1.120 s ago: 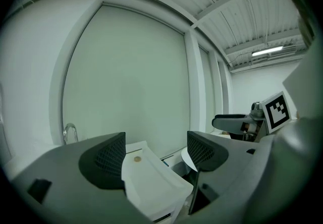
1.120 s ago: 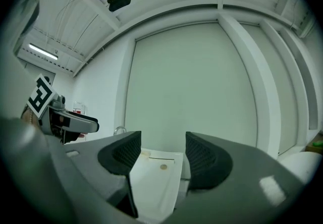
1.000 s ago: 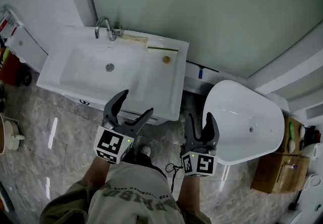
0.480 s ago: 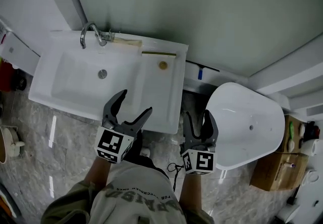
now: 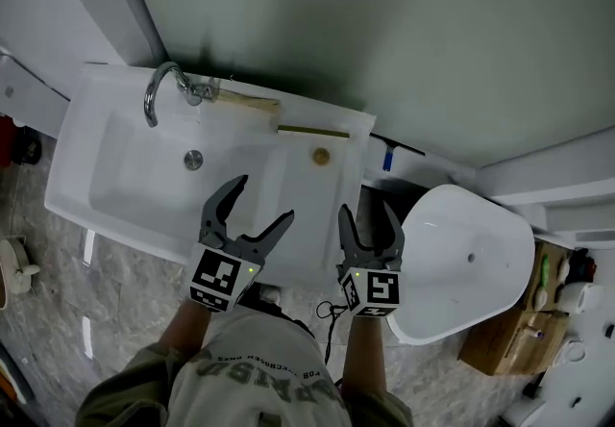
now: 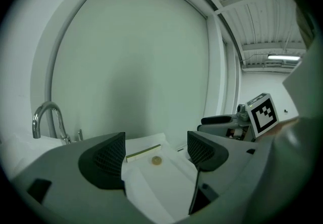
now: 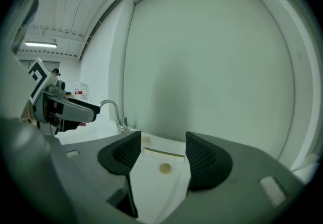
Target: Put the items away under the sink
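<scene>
Both claws hover over the near edge of the sink (image 5: 113, 154), and neither has taken anything up. The left claw (image 5: 261, 200) is spread wide with nothing between its jaws; it sits above the front of the counter (image 5: 309, 187), the flat slab just right of the sink. The right claw (image 5: 366, 212) is also spread and empty, over the counter's right front corner.

The items to be put away lie at the back of the counter, well apart from both claws. A small round yellowish piece (image 5: 321, 157) rests near the right rear corner. A thin strip (image 5: 312, 132) lies just behind it along the wall. A beige bar (image 5: 248, 103) lies behind the sink, just beside the faucet (image 5: 159, 94). The round piece and the strip show through the gap of each claw in both gripper views. The drain (image 5: 193, 160) marks the sink's floor. A white bowl-shaped fixture (image 5: 466, 252) stands to the right of the sink.
</scene>
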Demonstrator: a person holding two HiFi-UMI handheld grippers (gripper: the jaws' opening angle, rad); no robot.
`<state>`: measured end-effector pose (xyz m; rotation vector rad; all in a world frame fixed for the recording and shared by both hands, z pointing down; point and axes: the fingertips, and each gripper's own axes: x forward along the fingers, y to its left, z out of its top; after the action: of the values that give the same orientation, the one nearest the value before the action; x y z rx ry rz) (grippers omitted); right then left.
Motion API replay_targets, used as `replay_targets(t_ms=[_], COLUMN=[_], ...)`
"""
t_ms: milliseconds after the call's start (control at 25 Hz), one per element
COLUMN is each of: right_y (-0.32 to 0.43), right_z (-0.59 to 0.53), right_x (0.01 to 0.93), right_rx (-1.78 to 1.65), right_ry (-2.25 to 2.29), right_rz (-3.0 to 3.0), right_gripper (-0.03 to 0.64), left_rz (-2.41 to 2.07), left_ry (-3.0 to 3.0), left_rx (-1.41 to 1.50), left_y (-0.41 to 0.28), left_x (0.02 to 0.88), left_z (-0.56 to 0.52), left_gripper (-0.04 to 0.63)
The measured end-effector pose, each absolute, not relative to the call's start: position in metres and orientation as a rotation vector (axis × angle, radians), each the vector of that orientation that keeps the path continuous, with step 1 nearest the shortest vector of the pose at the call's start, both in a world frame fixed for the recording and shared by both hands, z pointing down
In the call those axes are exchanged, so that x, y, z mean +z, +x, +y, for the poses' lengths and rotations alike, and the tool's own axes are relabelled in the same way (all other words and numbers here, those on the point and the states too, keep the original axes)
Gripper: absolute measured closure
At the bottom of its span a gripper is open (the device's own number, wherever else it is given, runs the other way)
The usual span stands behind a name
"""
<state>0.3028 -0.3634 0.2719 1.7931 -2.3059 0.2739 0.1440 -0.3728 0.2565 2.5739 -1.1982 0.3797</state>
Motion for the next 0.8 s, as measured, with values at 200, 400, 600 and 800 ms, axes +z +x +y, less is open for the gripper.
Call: replay_targets(t_ms=[200,400,600,800], right_y=[0.289,0.274,0.267,0.269], right_z=[-0.412,-0.448,-0.469,-0.485], right_x=[0.304,0.350,0.405,0.453], right_rx=[0.331,0.389,0.436,0.500], right_ry=[1.675,1.525,1.403,1.346], right_rz=[-2.286,-2.239,-2.143,-2.058], right_gripper=[0.351,0.351,0.351,0.351], left_rz=[-1.178,-1.164,-1.139,-1.132], left_ry=[2.540,2.512,2.486,2.456], left_rx=[0.416,0.452,0.481,0.508], left_y=[0.137,0.129,0.124,0.119], left_x=[0.273,0.288,0.302,0.316], left_z=[-0.397,-0.414,-0.423,-0.425], left_gripper=[0.227,0.225,0.225,0.225])
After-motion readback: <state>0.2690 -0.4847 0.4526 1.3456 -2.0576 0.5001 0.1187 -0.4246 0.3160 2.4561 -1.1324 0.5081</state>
